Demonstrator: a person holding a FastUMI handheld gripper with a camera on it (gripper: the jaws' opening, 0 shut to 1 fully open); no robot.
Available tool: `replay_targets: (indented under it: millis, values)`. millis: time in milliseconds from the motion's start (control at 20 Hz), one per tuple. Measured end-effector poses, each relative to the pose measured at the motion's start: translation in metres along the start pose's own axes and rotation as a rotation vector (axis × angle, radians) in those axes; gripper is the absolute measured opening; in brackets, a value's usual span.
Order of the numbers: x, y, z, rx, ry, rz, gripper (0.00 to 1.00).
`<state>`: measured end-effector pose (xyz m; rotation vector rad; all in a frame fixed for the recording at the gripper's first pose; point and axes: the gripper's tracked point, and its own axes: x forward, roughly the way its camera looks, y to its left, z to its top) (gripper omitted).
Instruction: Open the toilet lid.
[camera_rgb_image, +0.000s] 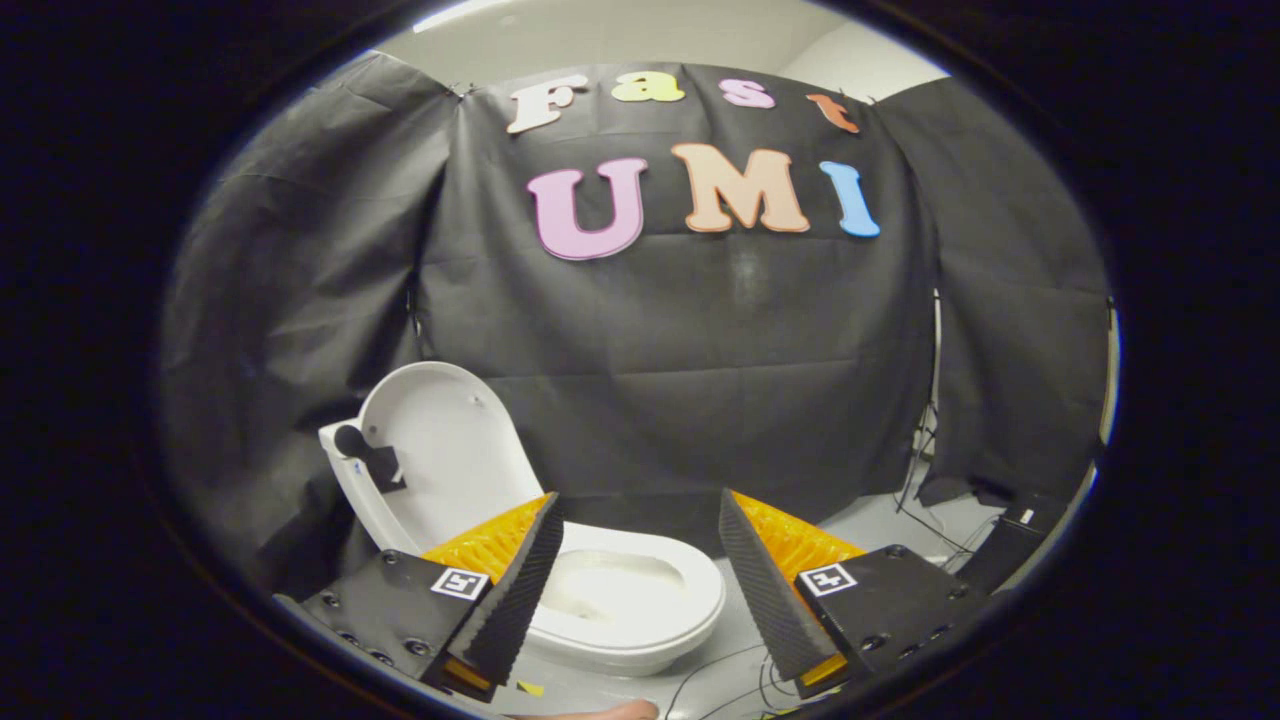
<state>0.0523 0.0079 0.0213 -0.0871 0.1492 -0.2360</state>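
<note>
A white toilet (640, 625) stands on the floor just ahead of my fingers, its bowl showing between them. Its lid (440, 450) is raised upright, leaning back against the tank at the left, with a small dark fitting on its left edge. The seat ring lies flat around the bowl. My gripper (636, 515) is open, with nothing between its fingers. The left finger (520, 590) overlaps the near left part of the seat in the view; the right finger (765, 590) sits to the right of the bowl.
Black cloth walls close off the booth behind and beside the toilet. Cables (930, 470) hang at the right wall and trail over the grey floor (880, 520). A dark box (1005, 545) sits on the floor at the right.
</note>
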Motion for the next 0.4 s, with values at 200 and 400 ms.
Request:
replay_targets:
  millis: [200,400]
  values:
    - [-0.006,-0.016,-0.013,0.01,0.016,-0.025,0.97]
    - [-0.01,-0.022,-0.013,0.005,0.024,-0.029,0.97]
